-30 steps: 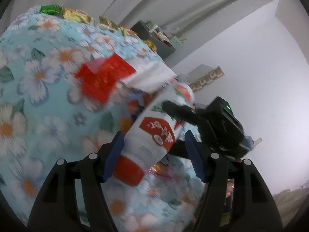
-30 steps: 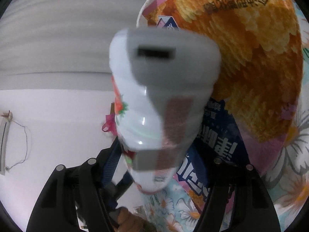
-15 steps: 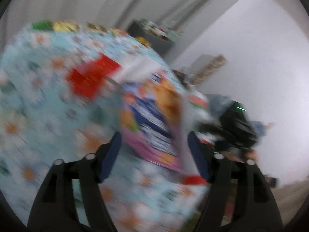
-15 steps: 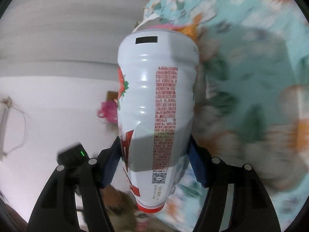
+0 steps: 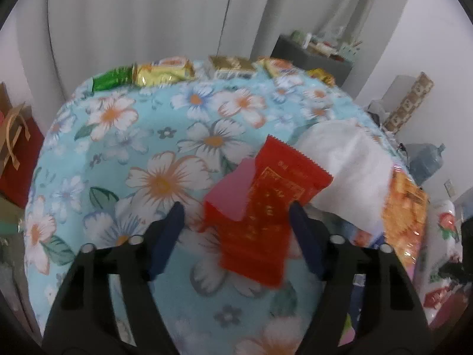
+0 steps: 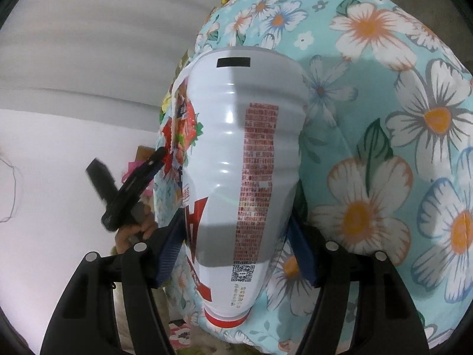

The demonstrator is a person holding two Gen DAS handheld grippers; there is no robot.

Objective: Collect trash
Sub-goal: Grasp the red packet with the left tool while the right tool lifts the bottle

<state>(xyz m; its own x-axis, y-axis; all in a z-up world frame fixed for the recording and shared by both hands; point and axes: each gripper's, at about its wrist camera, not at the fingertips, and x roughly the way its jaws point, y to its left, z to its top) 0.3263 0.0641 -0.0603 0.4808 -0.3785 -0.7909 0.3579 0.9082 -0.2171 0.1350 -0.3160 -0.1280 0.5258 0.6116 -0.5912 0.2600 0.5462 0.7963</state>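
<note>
A red foil wrapper (image 5: 266, 195) lies on the blue floral tablecloth (image 5: 118, 153), partly over a pink sheet. My left gripper (image 5: 236, 207) straddles the wrapper and its jaws are closing; the right pad touches the wrapper's edge and the left pad stands clear of it. Beside the wrapper lie a white tissue (image 5: 346, 171) and an orange chip bag (image 5: 405, 207). My right gripper (image 6: 236, 227) is shut on a white bottle (image 6: 245, 162) with a red cap, held off the table edge, cap toward the camera. The left gripper (image 6: 127, 189) shows beyond the bottle, in a hand.
Several snack packets (image 5: 165, 71) line the table's far edge. A red gift bag (image 5: 14, 153) stands at the left, a dark cabinet (image 5: 310, 56) behind, and a water jug (image 5: 425, 162) on the right. The floral cloth (image 6: 384, 103) fills the right wrist view's right side.
The left gripper let go of the white bottle and swung over to the red wrapper. The right gripper kept the bottle and carried it away from the chip bag.
</note>
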